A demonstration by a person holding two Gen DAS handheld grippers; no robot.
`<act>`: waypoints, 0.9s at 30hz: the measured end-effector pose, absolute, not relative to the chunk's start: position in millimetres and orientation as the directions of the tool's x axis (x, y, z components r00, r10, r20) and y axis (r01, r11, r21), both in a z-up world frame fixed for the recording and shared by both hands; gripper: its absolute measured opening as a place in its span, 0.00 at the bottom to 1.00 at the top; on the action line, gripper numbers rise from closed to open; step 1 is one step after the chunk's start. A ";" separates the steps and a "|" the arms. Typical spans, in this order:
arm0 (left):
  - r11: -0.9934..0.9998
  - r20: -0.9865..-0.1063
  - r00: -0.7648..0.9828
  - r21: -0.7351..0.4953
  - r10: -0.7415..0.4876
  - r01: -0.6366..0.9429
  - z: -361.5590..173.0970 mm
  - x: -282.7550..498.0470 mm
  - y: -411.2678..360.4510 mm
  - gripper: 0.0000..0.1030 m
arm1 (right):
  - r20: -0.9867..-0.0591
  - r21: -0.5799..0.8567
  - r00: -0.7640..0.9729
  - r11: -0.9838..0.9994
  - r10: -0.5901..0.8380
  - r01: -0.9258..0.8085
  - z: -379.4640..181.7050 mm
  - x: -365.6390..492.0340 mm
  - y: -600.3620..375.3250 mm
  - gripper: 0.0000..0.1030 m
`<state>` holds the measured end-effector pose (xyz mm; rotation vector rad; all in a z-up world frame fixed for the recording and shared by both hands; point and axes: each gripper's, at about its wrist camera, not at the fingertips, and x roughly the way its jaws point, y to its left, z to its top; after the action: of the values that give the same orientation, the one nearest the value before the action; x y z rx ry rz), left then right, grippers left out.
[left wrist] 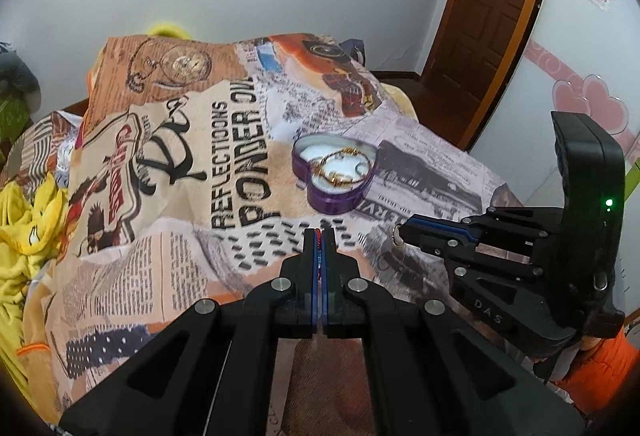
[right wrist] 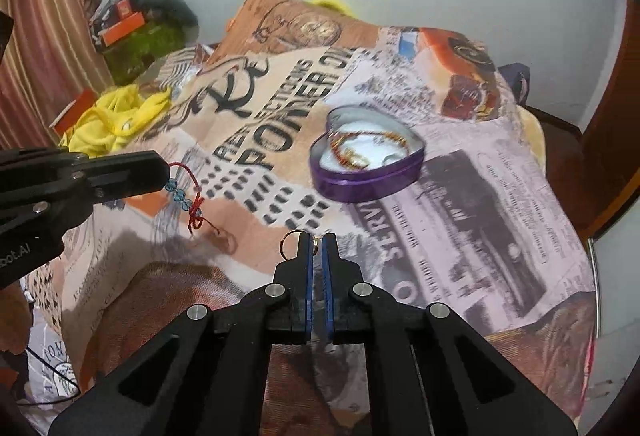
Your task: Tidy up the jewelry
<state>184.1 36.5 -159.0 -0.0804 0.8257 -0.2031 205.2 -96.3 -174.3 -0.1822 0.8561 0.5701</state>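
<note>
"REFLECTIONS" and "PONDER" shout from the newsprint-patterned bedspread (left wrist: 168, 164), white wall and brown door (left wrist: 500, 4) behind. The left hand-held gripper (left wrist: 319, 236) is clenched on a red cord bracelet (right wrist: 192, 196) with blue beads. The right hand-held gripper (right wrist: 318, 242) pinches a gold ring (right wrist: 290, 244). Just ahead of both sits the purple heart tin (right wrist: 368, 180), gold chain (right wrist: 352, 152) inside.

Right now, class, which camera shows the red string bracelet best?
The right wrist view: the bracelet hangs in full from the left claw, blue beads and knot visible. The left wrist view shows only a red sliver pinched between its fingers.
</note>
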 end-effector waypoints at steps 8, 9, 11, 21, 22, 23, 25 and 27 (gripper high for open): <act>0.978 -0.694 0.689 -0.124 -0.208 0.171 -143.0 198.8 24.1 0.00 | -0.720 0.049 0.574 0.854 0.390 -0.518 -155.8 216.0 -110.0 0.04; 0.977 -0.691 0.692 -0.122 -0.209 0.174 -141.2 200.8 22.9 0.00 | -0.715 0.045 0.582 0.856 0.388 -0.515 -153.2 217.9 -111.2 0.04; 0.976 -0.684 0.698 -0.118 -0.213 0.183 -137.2 206.6 20.0 0.00 | -0.706 0.042 0.593 0.859 0.387 -0.510 -149.9 219.8 -113.5 0.04; 0.972 -0.654 0.722 -0.102 -0.226 0.211 -123.2 238.5 7.7 0.00 | -0.670 0.049 0.628 0.867 0.397 -0.496 -137.6 239.1 -119.3 0.04; 0.972 -0.651 0.725 -0.102 -0.227 0.212 -122.7 242.7 7.2 0.00 | -0.668 0.050 0.629 0.868 0.397 -0.495 -137.8 242.9 -119.2 0.04; 0.971 -0.649 0.725 -0.105 -0.229 0.213 -122.7 246.7 7.2 0.00 | -0.668 0.052 0.629 0.868 0.398 -0.494 -137.9 245.3 -119.4 0.04; 0.970 -0.649 0.723 -0.113 -0.236 0.215 -123.4 254.5 6.8 0.00 | -0.668 0.056 0.629 0.869 0.399 -0.491 -139.3 250.9 -119.9 0.04; 0.969 -0.653 0.718 -0.121 -0.241 0.216 -126.2 262.9 6.5 0.00 | -0.670 0.064 0.624 0.869 0.402 -0.491 -141.1 257.0 -119.7 0.04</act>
<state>262.9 6.5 -126.2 -0.0367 0.7272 -0.2531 257.0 -119.7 -141.1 -0.1289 0.7356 0.5139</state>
